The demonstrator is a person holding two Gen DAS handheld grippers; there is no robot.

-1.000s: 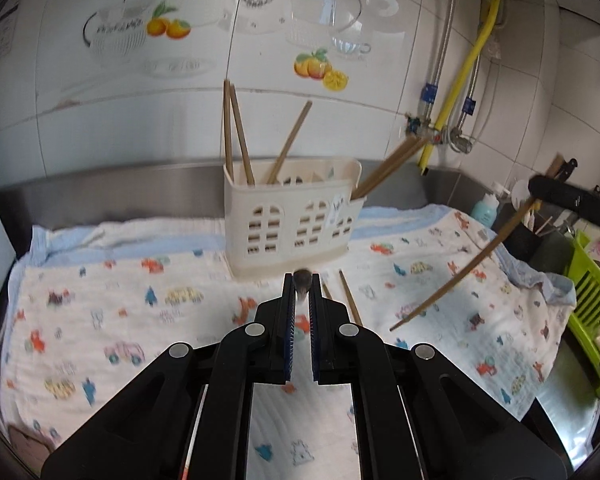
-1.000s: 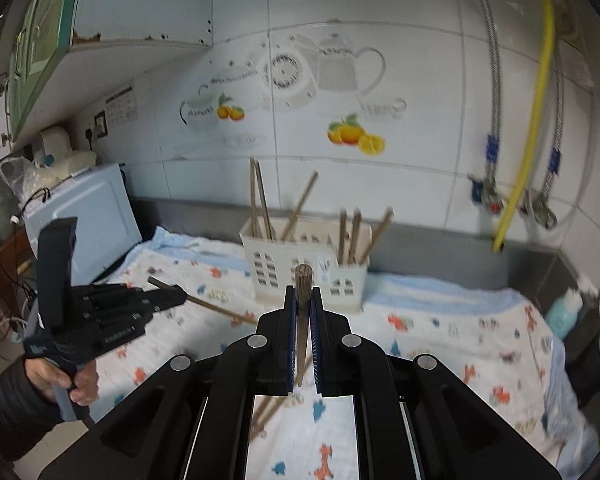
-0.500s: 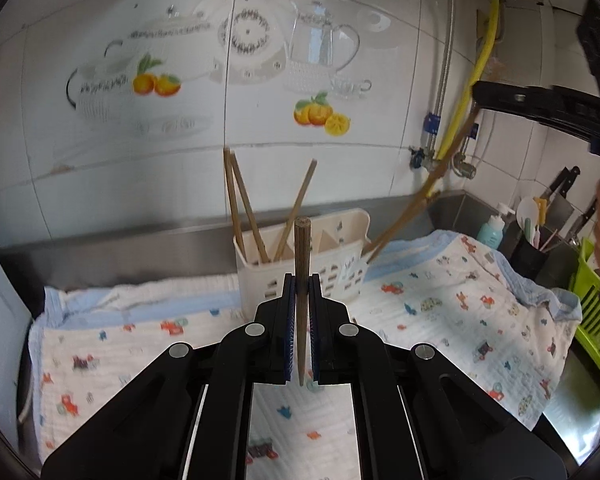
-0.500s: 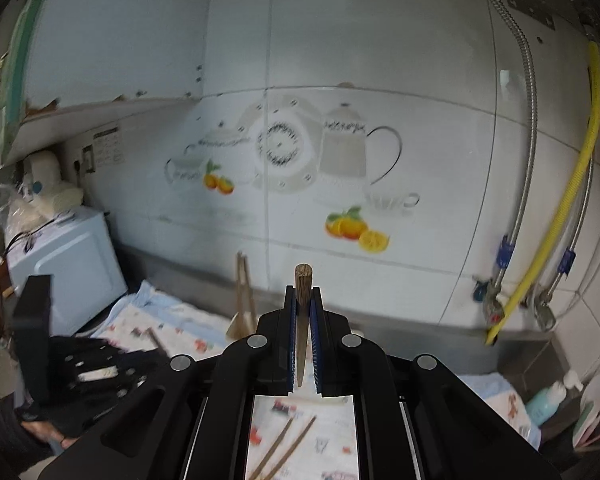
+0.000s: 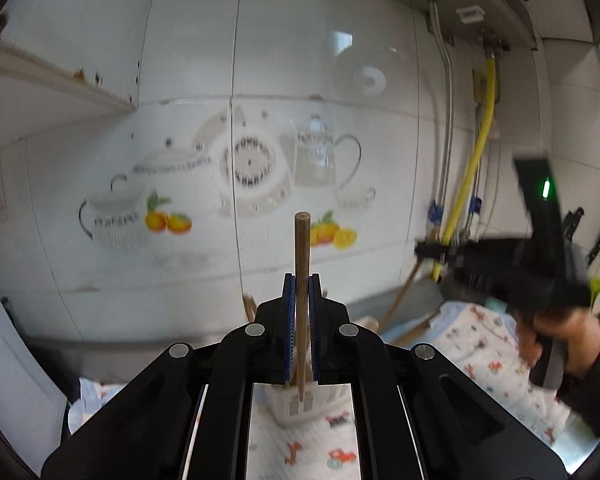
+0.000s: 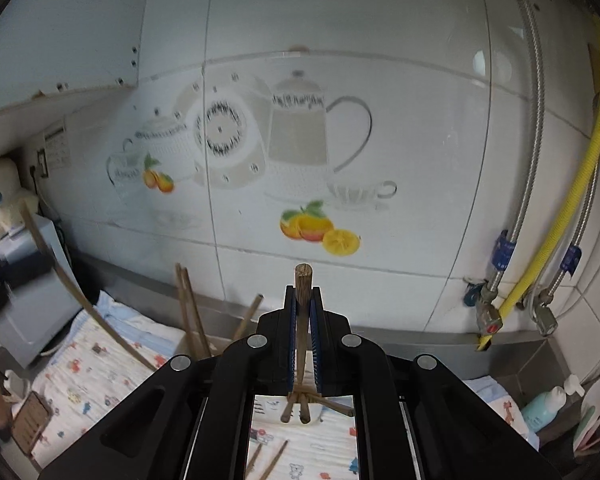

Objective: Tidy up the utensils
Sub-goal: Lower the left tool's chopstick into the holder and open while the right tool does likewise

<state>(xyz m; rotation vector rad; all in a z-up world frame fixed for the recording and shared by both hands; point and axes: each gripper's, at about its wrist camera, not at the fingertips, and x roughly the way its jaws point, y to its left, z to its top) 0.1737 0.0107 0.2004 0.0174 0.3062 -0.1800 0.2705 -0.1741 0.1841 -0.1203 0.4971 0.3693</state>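
My left gripper (image 5: 301, 280) is shut on a wooden chopstick (image 5: 302, 264) held upright; its lower tip hangs over the white slotted utensil holder (image 5: 300, 406) seen between the fingers. My right gripper (image 6: 303, 292) is shut on another wooden chopstick (image 6: 302, 304), also upright, its lower end above several chopstick ends (image 6: 300, 408) standing in the holder. More chopsticks (image 6: 190, 312) lean in the holder's left side. Two loose chopsticks (image 6: 270, 458) lie on the patterned cloth (image 6: 84, 368). The right gripper shows blurred in the left wrist view (image 5: 500, 268), with its chopstick (image 5: 400, 296) slanting down.
The tiled wall with teapot and fruit decals (image 6: 292, 152) is close ahead. A yellow hose and steel pipes (image 6: 540, 264) run down at the right. A blue bottle (image 6: 544, 404) stands at the far right. A white appliance (image 6: 28, 312) stands at the left.
Both grippers have risen and tilted up toward the wall, each keeping its chopstick. The holder has dropped from mid-frame to below the fingers. The right gripper has swung closer to the holder.
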